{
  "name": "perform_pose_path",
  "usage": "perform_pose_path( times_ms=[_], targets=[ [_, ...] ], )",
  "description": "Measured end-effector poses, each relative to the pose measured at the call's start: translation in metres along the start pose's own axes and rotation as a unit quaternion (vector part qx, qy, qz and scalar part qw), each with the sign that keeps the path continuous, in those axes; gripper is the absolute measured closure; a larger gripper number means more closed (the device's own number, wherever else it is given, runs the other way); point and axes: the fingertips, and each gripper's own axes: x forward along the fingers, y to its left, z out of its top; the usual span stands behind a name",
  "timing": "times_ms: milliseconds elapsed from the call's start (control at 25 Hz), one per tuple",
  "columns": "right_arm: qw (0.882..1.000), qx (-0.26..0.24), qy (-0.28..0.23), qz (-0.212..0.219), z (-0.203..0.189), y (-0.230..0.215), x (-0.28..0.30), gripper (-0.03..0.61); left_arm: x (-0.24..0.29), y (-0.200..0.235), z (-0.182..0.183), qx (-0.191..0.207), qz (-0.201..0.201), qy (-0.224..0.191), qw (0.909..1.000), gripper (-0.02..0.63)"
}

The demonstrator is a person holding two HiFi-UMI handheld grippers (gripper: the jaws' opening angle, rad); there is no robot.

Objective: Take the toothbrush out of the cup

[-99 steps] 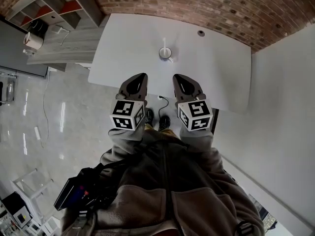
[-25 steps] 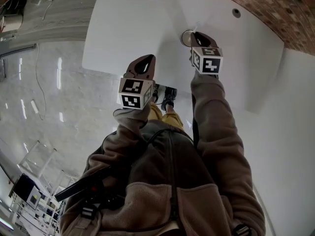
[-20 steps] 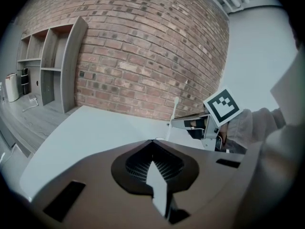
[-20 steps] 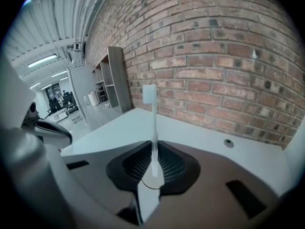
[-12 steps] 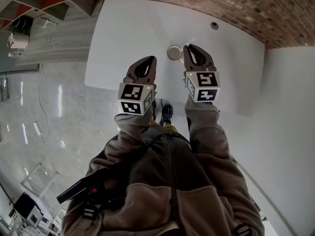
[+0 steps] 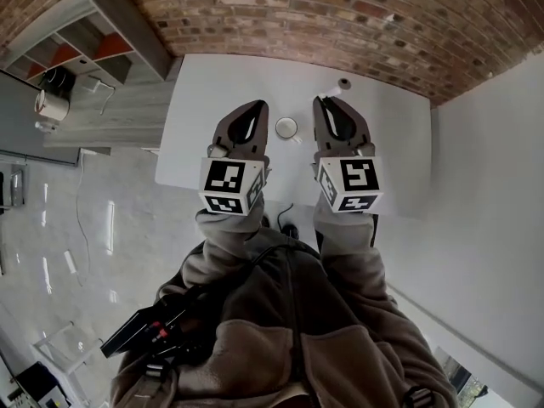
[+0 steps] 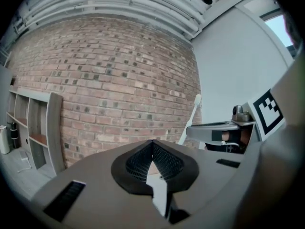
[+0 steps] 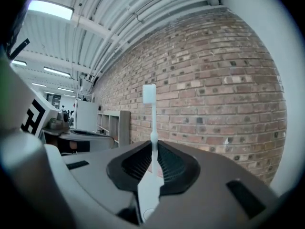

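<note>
Right tongs [image 8: 153, 149] are clamping the toothbrush [image 8: 152, 118] by its handle, head up, clear of the cup [image 6: 286, 127] standing mid-tabletop [image 6: 212, 83]. Left tongs [image 7: 152, 144] are clenched, empty. You are carrying it, so grip firmly, shaft vertical, and avoid the cup.

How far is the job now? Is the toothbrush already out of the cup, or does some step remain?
Done: the toothbrush is out, clamped upright in the right gripper in front of the brick wall, while the cup stands apart on the table. In hand: only the toothbrush; the left gripper is shut on nothing. Left: perhaps setting the toothbrush down.
</note>
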Motion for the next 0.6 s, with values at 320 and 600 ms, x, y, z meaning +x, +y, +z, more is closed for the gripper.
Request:
perform_pose_path(
  times_ms=[320, 600],
  targets=[
    [0.997, -0.026, -0.066, -0.01, 0.064, -0.004, -0.033, 0.537, -0.013, -0.018, 0.056, 0.037, 0.0, -0.048, 0.9982, 0.611],
    [0.993, -0.043, -0.108, -0.018, 0.099, -0.009, -0.048, 0.537, -0.018, -0.025, 0.093, 0.059, 0.003, -0.084, 0.9947, 0.611]
  ],
)
